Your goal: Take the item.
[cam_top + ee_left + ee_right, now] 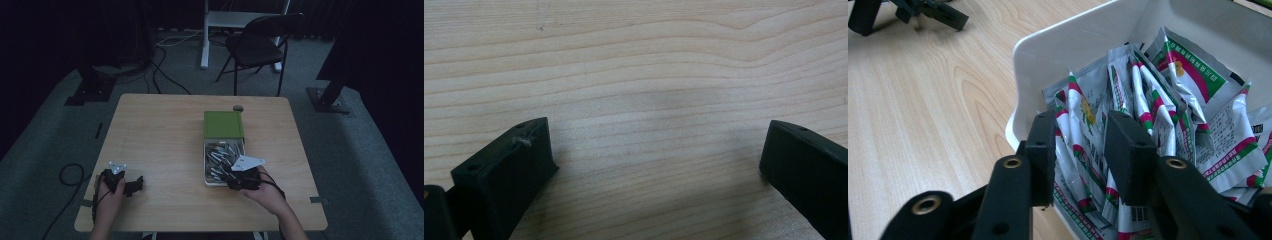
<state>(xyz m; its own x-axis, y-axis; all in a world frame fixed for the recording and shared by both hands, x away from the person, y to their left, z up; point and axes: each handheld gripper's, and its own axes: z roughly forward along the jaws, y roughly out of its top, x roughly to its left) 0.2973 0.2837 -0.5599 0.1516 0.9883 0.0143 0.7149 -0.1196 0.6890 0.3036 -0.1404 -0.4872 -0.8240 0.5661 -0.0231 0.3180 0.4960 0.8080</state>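
Nearest us, left to right: our left gripper (134, 185) rests on the wooden surface (160, 135) at the near left corner, jaws wide apart over bare wood. Farther right, our right gripper (1080, 145) reaches into the near end of the white box (1058, 55). Its jaws are drawn close around an upright silver sachet (1083, 150) with red and green stripes; whether the pads press it we cannot tell. More sachets (1193, 75) pack the box. Green lid (223, 124): touching the box's far end.
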